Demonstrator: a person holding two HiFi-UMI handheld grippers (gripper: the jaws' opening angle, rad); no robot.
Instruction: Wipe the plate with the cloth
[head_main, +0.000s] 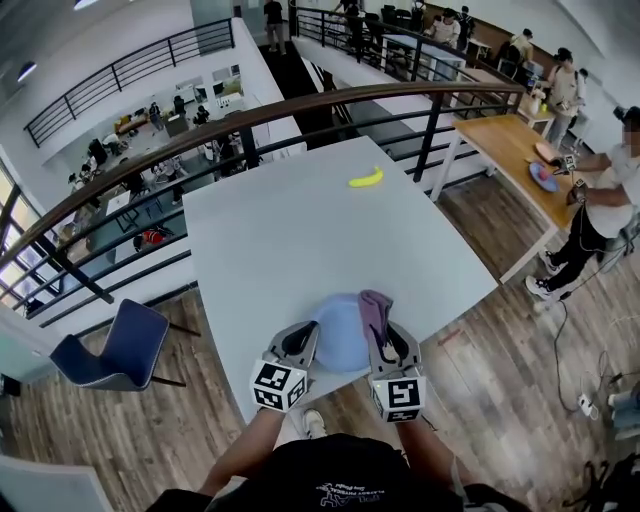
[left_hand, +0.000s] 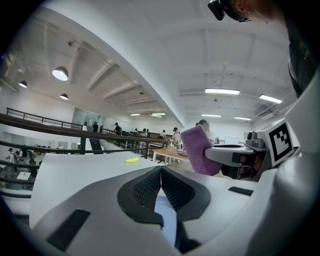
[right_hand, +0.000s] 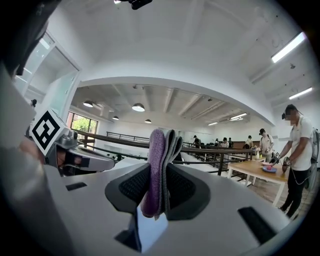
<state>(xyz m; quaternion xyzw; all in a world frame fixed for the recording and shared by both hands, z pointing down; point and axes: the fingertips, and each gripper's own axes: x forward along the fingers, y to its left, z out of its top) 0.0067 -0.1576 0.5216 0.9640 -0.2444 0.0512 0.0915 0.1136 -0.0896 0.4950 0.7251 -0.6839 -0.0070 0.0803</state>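
Note:
A pale blue plate (head_main: 340, 335) is at the near edge of the white table (head_main: 300, 230), between my two grippers. My left gripper (head_main: 308, 335) is shut on the plate's left rim. In the left gripper view a strip of the plate (left_hand: 167, 215) shows just under the closed jaws of my left gripper (left_hand: 161, 172). My right gripper (head_main: 380, 335) is shut on a folded purple cloth (head_main: 375, 308), which stands up over the plate's right side. The cloth (right_hand: 160, 165) sticks out upright between the jaws of the right gripper (right_hand: 161, 185), and it also appears in the left gripper view as the cloth (left_hand: 200, 150).
A yellow banana (head_main: 366, 178) lies at the table's far side. A dark railing (head_main: 300, 120) runs behind the table. A blue chair (head_main: 115, 345) stands at the left. A person works at a wooden table (head_main: 510, 150) on the right.

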